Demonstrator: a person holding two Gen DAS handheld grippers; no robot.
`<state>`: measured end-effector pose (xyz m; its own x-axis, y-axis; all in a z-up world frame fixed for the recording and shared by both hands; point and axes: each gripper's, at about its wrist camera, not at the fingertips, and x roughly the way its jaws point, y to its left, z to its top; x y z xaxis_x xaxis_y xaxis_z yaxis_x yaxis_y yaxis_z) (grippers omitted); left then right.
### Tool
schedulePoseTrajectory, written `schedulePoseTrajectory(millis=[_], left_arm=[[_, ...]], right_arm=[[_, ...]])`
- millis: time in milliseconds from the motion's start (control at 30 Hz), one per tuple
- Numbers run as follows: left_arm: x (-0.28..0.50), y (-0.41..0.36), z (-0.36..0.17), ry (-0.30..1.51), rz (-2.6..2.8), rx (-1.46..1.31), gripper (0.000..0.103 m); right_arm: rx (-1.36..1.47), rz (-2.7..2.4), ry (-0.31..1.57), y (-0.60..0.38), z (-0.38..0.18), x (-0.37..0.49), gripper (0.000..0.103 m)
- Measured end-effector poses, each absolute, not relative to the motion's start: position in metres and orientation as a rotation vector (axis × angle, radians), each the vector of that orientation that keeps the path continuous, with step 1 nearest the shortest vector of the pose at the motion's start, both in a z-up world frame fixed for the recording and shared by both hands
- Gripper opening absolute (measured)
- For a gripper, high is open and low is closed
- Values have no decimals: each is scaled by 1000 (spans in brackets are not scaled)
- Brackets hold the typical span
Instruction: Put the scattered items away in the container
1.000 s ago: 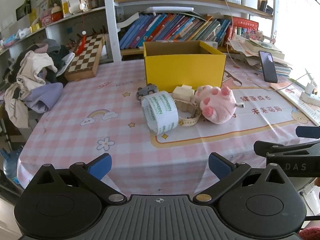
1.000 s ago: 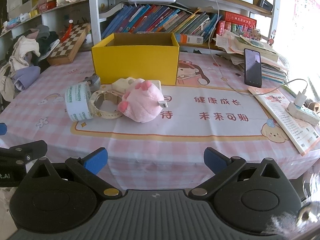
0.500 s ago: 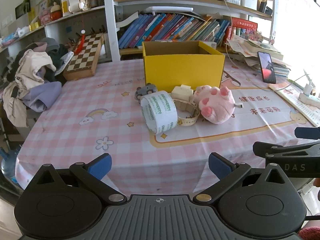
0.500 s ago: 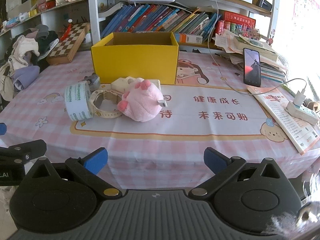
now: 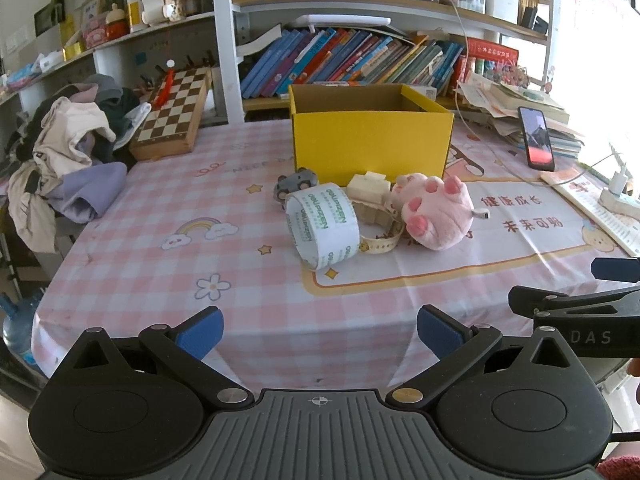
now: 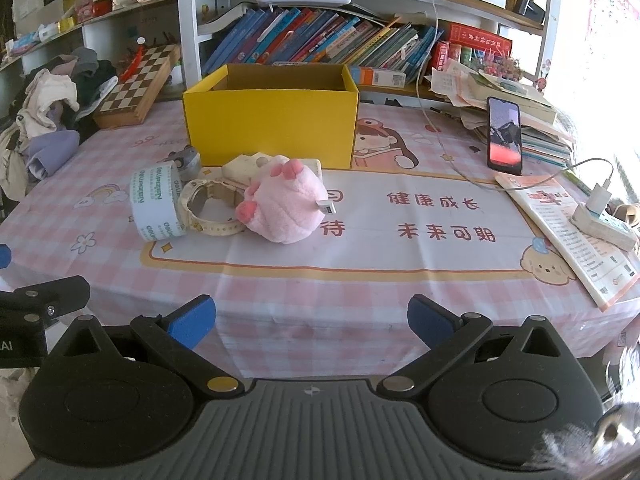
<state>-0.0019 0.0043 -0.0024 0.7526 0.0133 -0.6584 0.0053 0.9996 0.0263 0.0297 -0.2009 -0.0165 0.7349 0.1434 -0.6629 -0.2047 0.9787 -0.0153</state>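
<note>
I hold both grippers at the near edge of the table point(image 5: 132, 240), short of the clutter. My left gripper point(image 5: 319, 330) has its blue-tipped fingers point(image 5: 200, 326) spread wide with nothing between them, and my right gripper point(image 6: 311, 320) is the same, fingers point(image 6: 430, 322) wide apart and empty. In the left view the right gripper's black body shows at the right edge.

The yellow box point(image 5: 370, 146) stands upright and open-topped at the far middle of the table, in front of the bookshelf. I cannot see its floor from here. The scattered items sit in a tight cluster just in front of it. The roll of white tape point(image 5: 322, 226) with green lettering stands on its edge at the left of the cluster. A small grey toy car point(image 5: 295, 185) lies behind it, close to the box wall. A cream strap or band point(image 6: 212, 210) curls between the tape and the pink plush paw point(image 6: 286, 208), touching both. A cream block-like piece point(image 5: 368, 188) rests behind the paw, near the box.

A phone point(image 6: 505, 136) leans against a pile of papers on the right.
</note>
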Motion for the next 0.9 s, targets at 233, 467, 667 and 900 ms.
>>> schedulePoseTrajectory(millis=[233, 467, 667, 900], left_arm=[[1, 3, -1, 710, -9, 24, 103], [2, 0, -1, 707, -25, 32, 103], [2, -1, -1, 708, -39, 42, 103], [0, -2, -1, 708, -39, 63, 103]], right_arm=[[-88, 177, 716, -203, -16, 30, 103], [-84, 166, 711, -205, -15, 31, 103], [-93, 180, 709, -202, -14, 30, 103], [-96, 176, 709, -200, -14, 29, 103]])
